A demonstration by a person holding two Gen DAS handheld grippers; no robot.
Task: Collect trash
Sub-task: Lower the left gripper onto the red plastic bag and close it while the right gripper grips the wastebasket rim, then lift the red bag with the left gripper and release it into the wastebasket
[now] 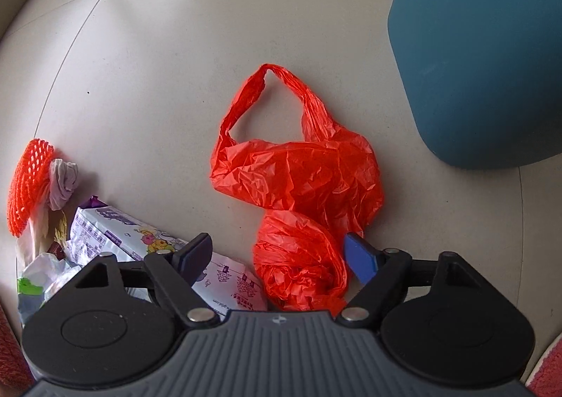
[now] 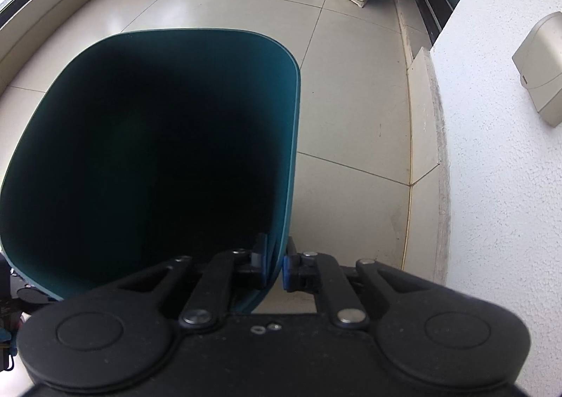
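1. Several bits of trash lie on the pale tiled floor (image 1: 147, 56) at the far left of my left view: an orange foam fruit net (image 1: 30, 183), a crumpled greyish wad of tissue (image 1: 63, 183) touching its right edge, and below them a clear plastic wrapper with a green patch (image 1: 38, 277).
2. Just right of those sits a white and purple printed packet (image 1: 116, 232), lying flat and partly hidden under my left finger.
3. My left gripper (image 1: 281, 256) points steeply down at the floor with its fingers apart. The dark left finger (image 1: 195, 256) is over the packet; the blue pad of the right one (image 1: 361, 256) is at the edge of the red bag.
4. A crumpled red plastic bag (image 1: 302, 179) lies on the tiles, its lower bunch sitting between my left fingers. I cannot tell whether either pad is touching it; they are not squeezing it. One handle loop stretches away from me.
5. Right of the bag, near but apart, stands the teal trash bin (image 1: 484, 56), seen from outside.
6. In my right view the same bin (image 2: 147, 151) opens below me, its inside dark.
7. My right gripper (image 2: 275, 267) is clamped on the bin's near rim, one finger inside the wall, one outside.
8. Further right run the floor edge and a white textured wall (image 2: 491, 158).
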